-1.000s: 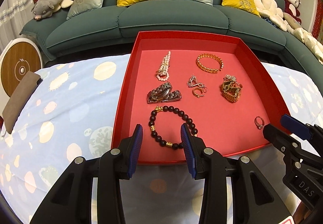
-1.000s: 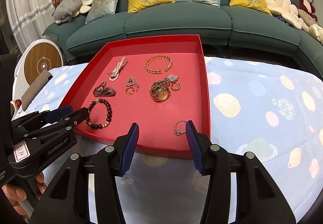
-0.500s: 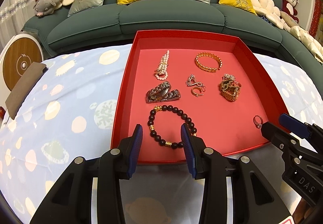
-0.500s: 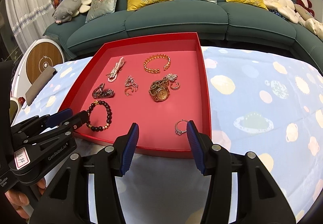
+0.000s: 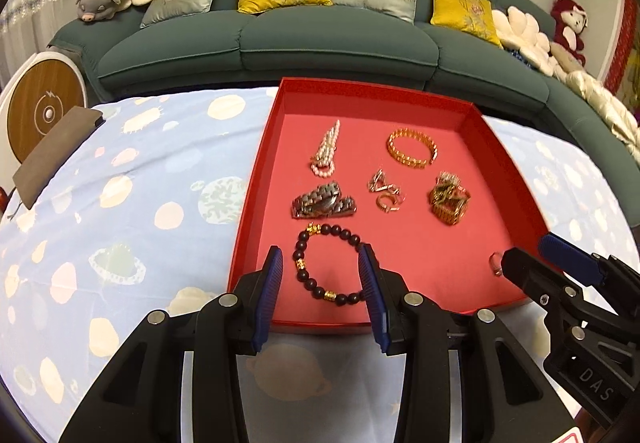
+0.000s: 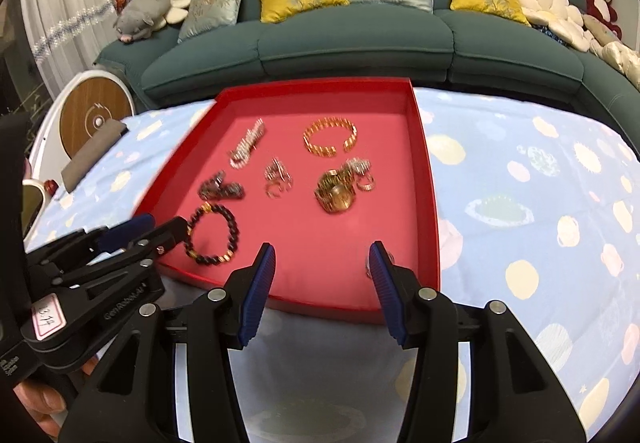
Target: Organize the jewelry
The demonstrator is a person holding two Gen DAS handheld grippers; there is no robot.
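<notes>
Left wrist view: the left tool (image 5: 320, 275) hangs released, fingers apart over the near edge of the red tray (image 5: 256, 179), framing the dark bead bracelet (image 5: 330, 263) without touching it. The right tool (image 6: 322, 275) is likewise released and empty, its right finger hiding a small ring (image 5: 495, 263) near the tray's front corner.

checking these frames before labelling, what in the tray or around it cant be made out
- Small ring: left wrist view, partly behind the right gripper; right wrist view, mostly behind that gripper's own finger.
- Gold watch pile: motion-blurred in right wrist view; separate pieces unclear.
- Dark bead bracelet: left wrist view, its sides hidden by the left gripper; whether touched, cannot tell.
- Red tray: near corner covered by the left gripper in right wrist view.
</notes>
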